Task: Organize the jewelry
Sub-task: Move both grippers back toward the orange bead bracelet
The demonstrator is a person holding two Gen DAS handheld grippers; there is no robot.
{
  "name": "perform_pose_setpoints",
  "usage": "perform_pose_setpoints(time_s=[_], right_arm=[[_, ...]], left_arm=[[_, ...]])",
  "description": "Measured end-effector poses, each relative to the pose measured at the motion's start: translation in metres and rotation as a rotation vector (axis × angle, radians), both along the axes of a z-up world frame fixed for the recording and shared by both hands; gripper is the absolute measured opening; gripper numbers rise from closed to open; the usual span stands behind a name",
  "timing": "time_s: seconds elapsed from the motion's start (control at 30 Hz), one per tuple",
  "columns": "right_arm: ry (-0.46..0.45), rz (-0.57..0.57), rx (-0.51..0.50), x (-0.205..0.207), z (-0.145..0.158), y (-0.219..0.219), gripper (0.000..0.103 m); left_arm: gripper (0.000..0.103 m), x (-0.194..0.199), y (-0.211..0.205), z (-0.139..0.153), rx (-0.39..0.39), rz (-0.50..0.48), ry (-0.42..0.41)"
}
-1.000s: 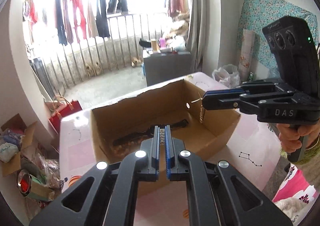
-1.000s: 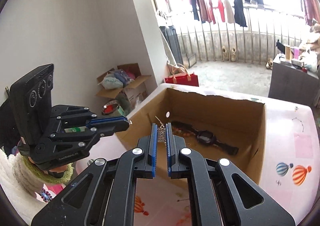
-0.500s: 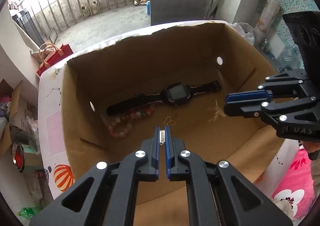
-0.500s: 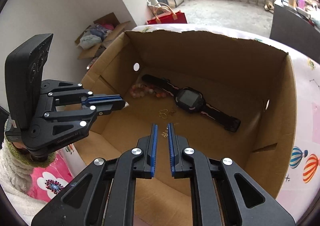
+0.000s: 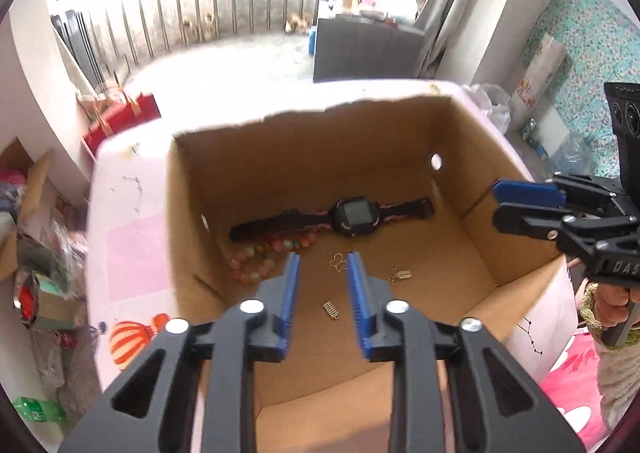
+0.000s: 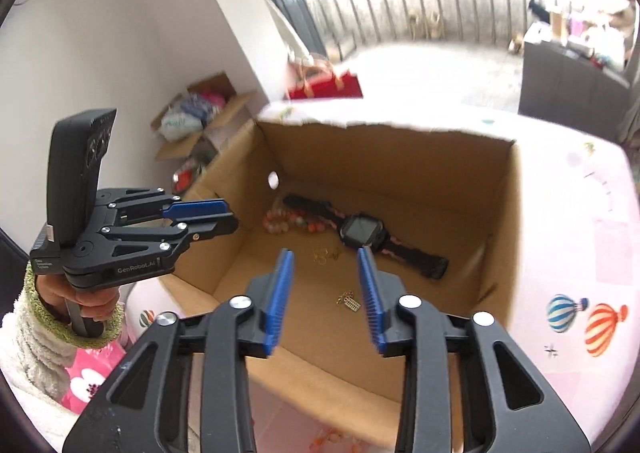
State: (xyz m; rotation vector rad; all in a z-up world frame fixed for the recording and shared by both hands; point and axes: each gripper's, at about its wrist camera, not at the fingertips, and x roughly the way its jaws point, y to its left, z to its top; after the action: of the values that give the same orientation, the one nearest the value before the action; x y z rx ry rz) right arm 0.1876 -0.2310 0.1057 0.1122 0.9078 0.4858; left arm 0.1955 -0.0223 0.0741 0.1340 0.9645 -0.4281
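Observation:
An open cardboard box [image 5: 320,157] [image 6: 400,161] holds a black watch [image 5: 352,215] [image 6: 360,229], a bead bracelet [image 5: 260,265] [image 6: 280,221] and a gold butterfly charm [image 5: 339,263] [image 6: 325,255]. My left gripper [image 5: 323,259] [image 6: 230,217] hangs over the box's near left part, its jaws opening. A small silver charm [image 5: 331,309] shows below, between the fingers and free of both pads. My right gripper [image 6: 325,253] [image 5: 496,205] is also over the box with its jaws opening and nothing in them. Another small charm [image 6: 350,300] [image 5: 401,275] lies on the box floor.
The box stands on a pink tablecloth [image 5: 132,253] [image 6: 580,253] printed with balloons. On the floor to the left are a red bag [image 5: 120,121] and open cartons of clutter [image 6: 200,121]. A dark cabinet [image 5: 360,49] stands behind. A hand in a fluffy sleeve [image 6: 60,317] holds each gripper.
Both grippers came down over the box and tilted into it. Each was shut on a small charm; the right let go first, then the left, and both now stand apart.

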Motion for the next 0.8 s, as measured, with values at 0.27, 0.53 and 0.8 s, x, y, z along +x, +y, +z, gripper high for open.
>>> perform_pose_setpoints(time_s=[0.27, 0.53, 0.8], right_arm=[[-0.191, -0.115, 0.02, -0.089, 0.033, -0.035, 0.056], [-0.162, -0.271, 0.045, -0.15, 0.007, -0.057, 0.073], [0.03, -0.36, -0.027, -0.171, -0.069, -0.047, 0.075]], left_arm=[[0.071, -0.079, 0.006, 0.037, -0.006, -0.08, -0.125], [0.094, -0.141, 0.017, 0.026, -0.009, -0.053, -0.19], [0.097, -0.156, 0.009, -0.055, 0.106, -0.004, -0.1]])
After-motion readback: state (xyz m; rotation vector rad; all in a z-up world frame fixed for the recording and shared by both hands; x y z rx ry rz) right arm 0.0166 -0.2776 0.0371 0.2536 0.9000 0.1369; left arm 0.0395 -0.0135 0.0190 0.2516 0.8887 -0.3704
